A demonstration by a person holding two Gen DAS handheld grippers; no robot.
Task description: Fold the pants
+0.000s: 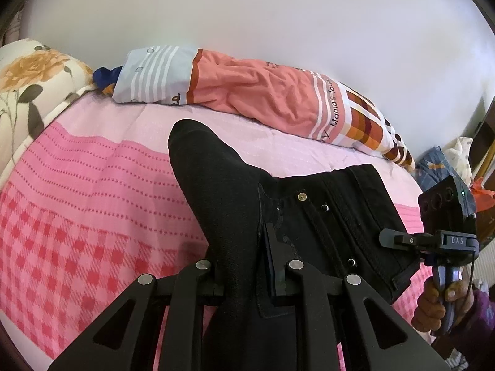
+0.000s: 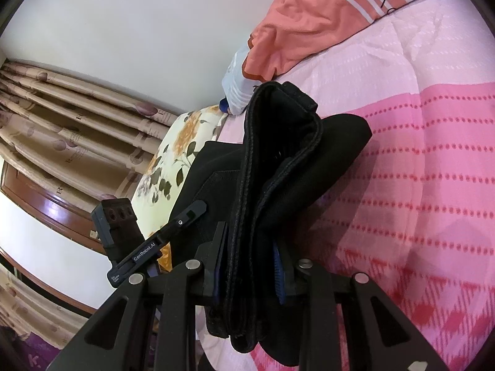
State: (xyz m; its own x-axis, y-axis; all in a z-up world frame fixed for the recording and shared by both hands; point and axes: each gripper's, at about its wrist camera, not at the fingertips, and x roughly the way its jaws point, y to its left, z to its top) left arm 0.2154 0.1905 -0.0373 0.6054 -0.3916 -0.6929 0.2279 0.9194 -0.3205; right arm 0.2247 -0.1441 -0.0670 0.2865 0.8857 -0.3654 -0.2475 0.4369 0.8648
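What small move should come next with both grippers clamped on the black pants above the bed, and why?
Probably lower the black pants flat onto the pink bedspread. The left gripper pinches them near the fly buttons, the right gripper clamps the bunched waistband, and the fabric hangs lifted between them, so no neat fold seems possible until it lies spread out.

Pants (image 1: pixel 235 191) on bed (image 1: pixel 77 191), pillow (image 1: pixel 247 92) behind 'em, w/ floral blanket (image 1: pixel 27 86) far left.
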